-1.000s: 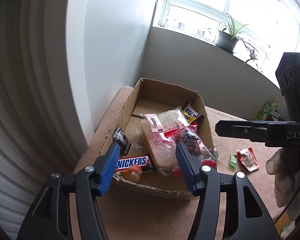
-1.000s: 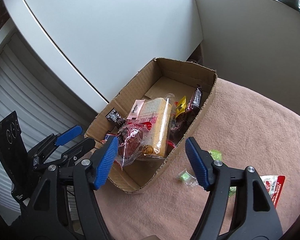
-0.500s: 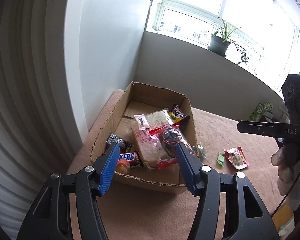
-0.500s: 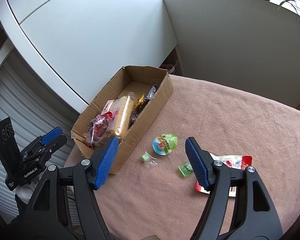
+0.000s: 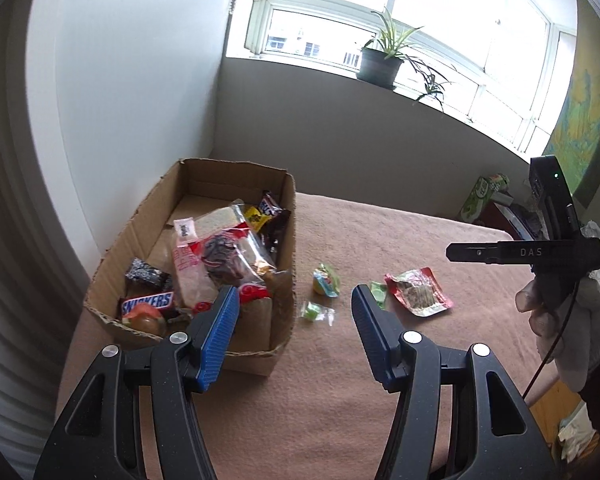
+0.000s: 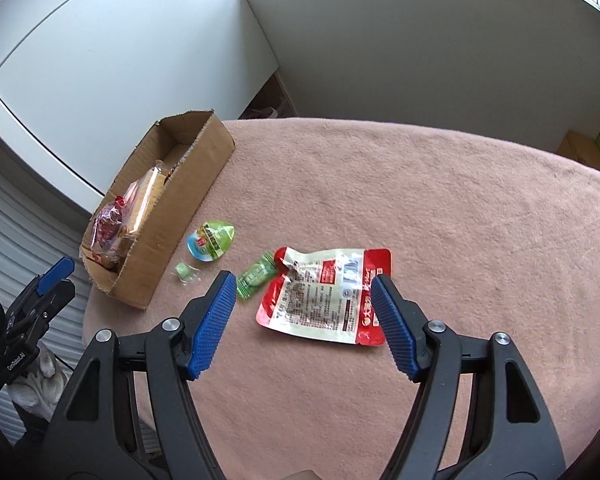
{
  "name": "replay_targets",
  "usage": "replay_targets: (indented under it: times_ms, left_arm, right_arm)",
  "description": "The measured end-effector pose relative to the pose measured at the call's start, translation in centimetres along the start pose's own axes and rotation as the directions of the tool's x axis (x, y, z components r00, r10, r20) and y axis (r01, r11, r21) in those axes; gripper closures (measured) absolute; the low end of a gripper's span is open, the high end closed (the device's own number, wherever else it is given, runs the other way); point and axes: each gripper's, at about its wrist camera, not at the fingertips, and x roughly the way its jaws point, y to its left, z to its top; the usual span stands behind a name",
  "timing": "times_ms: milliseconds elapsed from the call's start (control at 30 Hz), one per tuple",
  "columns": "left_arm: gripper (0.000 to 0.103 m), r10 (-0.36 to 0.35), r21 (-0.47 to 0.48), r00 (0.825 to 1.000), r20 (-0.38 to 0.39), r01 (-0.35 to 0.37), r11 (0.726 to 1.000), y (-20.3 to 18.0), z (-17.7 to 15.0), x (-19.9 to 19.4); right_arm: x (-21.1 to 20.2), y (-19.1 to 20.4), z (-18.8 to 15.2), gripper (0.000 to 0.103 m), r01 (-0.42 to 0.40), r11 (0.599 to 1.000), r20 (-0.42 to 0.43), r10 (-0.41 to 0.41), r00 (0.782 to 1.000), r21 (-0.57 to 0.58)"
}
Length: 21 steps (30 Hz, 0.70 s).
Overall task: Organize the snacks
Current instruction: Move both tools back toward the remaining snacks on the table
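The right gripper (image 6: 302,322) has swung off the cardboard box (image 6: 172,216); its empty, spread jaws now bracket the red pouch (image 6: 324,294), long axis crosswise.

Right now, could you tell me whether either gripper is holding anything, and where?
Nothing is held: the left gripper and right gripper are both open and empty.

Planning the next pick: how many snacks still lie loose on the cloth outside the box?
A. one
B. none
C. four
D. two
C: outside the box lie four: the red pouch, the green stick, the round green cup and the small wrapped candy.
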Motion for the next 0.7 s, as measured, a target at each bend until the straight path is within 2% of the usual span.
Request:
replay_targets:
  times_ms: [167, 300, 433, 700]
  left_arm:
    - [0.045, -0.023, 0.019, 0.999, -0.029, 0.024, 1.000, -1.7, -0.6, 1.0]
    - [0.045, -0.028, 0.024, 0.999, -0.045, 0.029, 0.999, -2.3, -0.9, 1.6]
    - [0.045, -0.032, 0.024, 0.998, -0.056, 0.034, 0.999, -2.6, -1.1, 2.0]
    - [0.045, -0.036, 0.037, 0.996, -0.078, 0.039, 0.999, -3.5, -1.4, 2.7]
  right_arm:
    - [1.2, -0.3, -2.1, 0.031, -0.080, 0.997, -0.084, 0.078, 0.993, -0.021]
    - [2.6, 1.0, -3.6, 0.031, -0.133, 0.988, -0.156, 0.121, 0.980, -0.075]
    - [4.2, 2.5, -4.4, 0.046, -0.156, 0.978, -0.210, 0.125, 0.970, -0.141]
    - [6.4, 2.5, -3.2, 0.047, -0.176, 0.976, -0.219, 0.145, 0.965, -0.131]
